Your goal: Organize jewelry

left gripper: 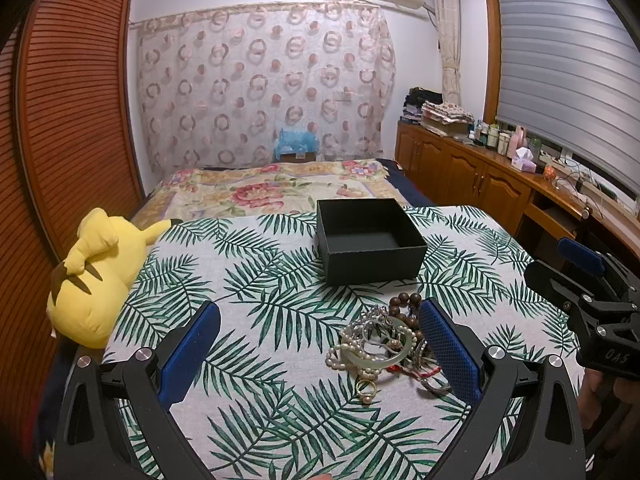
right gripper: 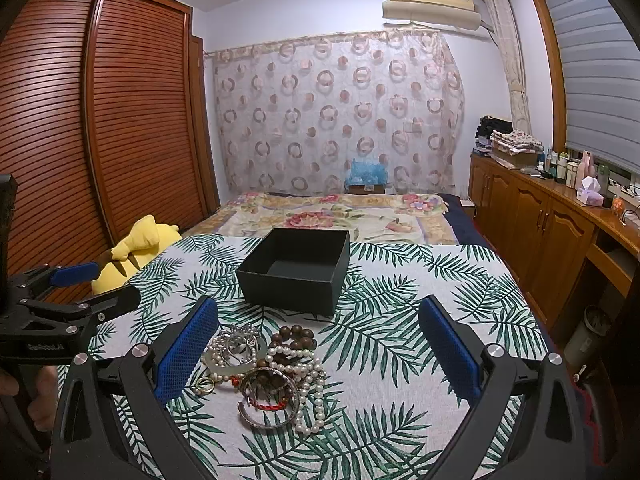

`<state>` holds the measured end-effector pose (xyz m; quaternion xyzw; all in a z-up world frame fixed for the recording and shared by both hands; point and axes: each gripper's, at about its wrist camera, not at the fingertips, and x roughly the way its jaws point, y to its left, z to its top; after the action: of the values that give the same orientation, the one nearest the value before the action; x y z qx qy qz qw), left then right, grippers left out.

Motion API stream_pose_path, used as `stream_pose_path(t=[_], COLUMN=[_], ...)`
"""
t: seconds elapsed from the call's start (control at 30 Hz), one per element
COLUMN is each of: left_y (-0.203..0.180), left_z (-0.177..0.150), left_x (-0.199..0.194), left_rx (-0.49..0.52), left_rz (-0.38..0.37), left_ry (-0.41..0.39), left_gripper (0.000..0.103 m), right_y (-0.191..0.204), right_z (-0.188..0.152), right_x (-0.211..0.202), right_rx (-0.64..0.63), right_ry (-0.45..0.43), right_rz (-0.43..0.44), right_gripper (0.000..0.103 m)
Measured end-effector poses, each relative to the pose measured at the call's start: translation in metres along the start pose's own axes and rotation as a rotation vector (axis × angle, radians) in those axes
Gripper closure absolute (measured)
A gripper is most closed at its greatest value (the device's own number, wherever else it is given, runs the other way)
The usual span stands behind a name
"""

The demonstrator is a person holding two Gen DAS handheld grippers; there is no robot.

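The bed (left gripper: 248,188) fills the room ahead of you, and the leaf-print cloth (left gripper: 248,320) spread over its near end carries everything you are working with. A yellow plush toy (left gripper: 92,280) lies at about nine o'clock, off the cloth's left edge. The black box (right gripper: 296,270) sits open-topped at twelve o'clock, and nothing shows inside it. Your left gripper (left gripper: 320,350) is released, its blue pads spread wide above the cloth, and your right gripper (right gripper: 318,348) is just as wide apart and holds nothing. The jewelry pile (right gripper: 266,372) lies on the cloth just on the near side of the box, toward six o'clock from it, apart from its wall. In the pile, a white pearl strand (right gripper: 312,384) loops around at three o'clock, brown wooden beads (right gripper: 296,336) sit at twelve o'clock nearest the box, and a pale green bangle (left gripper: 380,354) rests among them, with a small gold ring (left gripper: 366,388) at the pile's near edge.
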<state>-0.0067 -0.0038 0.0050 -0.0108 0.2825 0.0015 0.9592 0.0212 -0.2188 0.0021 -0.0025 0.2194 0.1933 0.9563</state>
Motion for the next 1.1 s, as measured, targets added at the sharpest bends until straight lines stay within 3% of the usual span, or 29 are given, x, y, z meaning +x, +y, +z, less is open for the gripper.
stream_pose_path(t=[0.63, 0.83, 1.1], left_y=[0.014, 0.018, 0.018], left_z=[-0.017, -0.025, -0.042], left_x=[0.026, 0.035, 0.051], left_rx=[-0.011, -0.008, 0.008], left_rz=[0.005, -0.006, -0.031], left_ry=[0.081, 0.112, 0.18], left_gripper=[0.007, 0.007, 0.007], right_y=[-0.006, -0.006, 0.004], right_z=[-0.013, -0.021, -0.04], right_x=[0.006, 0.013, 0.038], right_rx=[-0.01, -0.032, -0.101], right_ry=[0.046, 0.085, 0.21], right_rz=[0.056, 0.081, 0.161], right_gripper=[0.003, 0.02, 0.06])
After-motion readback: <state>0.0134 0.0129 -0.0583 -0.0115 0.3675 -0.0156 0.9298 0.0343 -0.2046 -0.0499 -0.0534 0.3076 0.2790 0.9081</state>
